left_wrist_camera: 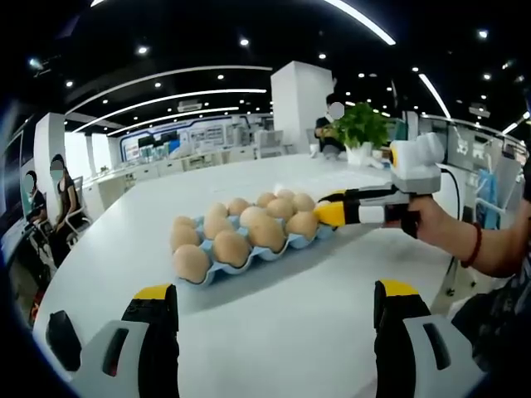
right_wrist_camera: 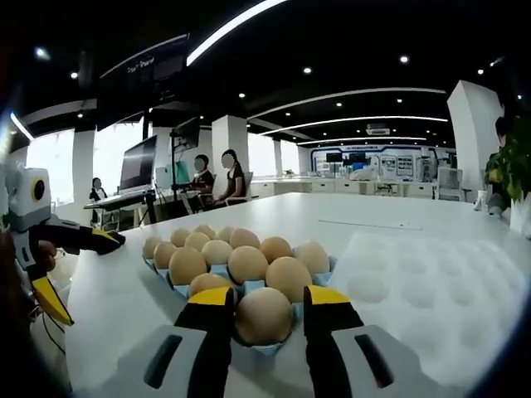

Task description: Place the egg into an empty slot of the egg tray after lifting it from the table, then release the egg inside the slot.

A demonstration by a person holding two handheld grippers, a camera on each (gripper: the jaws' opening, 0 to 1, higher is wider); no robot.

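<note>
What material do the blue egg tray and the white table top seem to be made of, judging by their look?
Egg tray: probably moulded paper pulp or thin plastic; its light blue surface looks matte, with soft rounded cups, and the pictures do not settle which. Table: a smooth white top, perhaps laminate or a painted board, with a faint sheen. A white sheet with shallow round dimples, possibly another tray, lies on it.

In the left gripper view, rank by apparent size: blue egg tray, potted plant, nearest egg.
1. Blue egg tray
2. Potted plant, though it stands farther off, so its true size is unsure
3. Nearest egg
</note>
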